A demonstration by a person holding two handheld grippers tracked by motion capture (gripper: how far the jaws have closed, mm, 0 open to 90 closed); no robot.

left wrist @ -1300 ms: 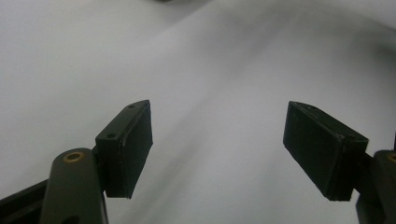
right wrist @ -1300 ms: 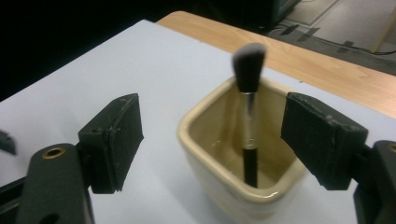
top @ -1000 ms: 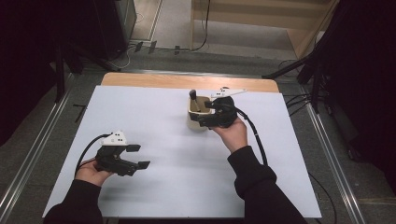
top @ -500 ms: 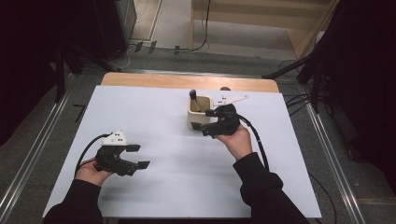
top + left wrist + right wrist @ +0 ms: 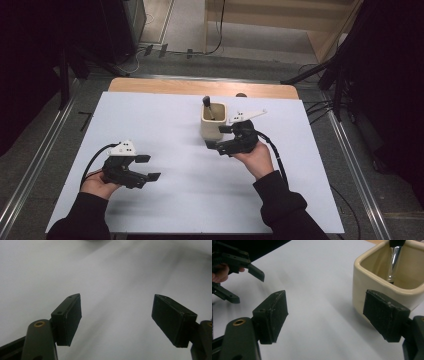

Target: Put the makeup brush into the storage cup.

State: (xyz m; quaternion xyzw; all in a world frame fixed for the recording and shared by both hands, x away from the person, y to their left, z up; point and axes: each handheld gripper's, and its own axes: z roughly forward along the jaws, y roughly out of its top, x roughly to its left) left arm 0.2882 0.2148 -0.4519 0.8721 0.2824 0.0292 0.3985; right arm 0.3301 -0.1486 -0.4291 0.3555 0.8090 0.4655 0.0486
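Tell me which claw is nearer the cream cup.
The right claw, open beside the cream cup; the left claw hovers far off over bare white table.

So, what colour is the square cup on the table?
Cream, a pale yellowish white; the cup shows best in the right gripper view.

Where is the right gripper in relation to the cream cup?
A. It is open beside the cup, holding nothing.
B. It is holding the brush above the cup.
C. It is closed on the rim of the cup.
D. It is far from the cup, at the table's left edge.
A: the right gripper has its jaws apart on the table, with the cream cup beside one jaw, and the brush stands inside the cup.
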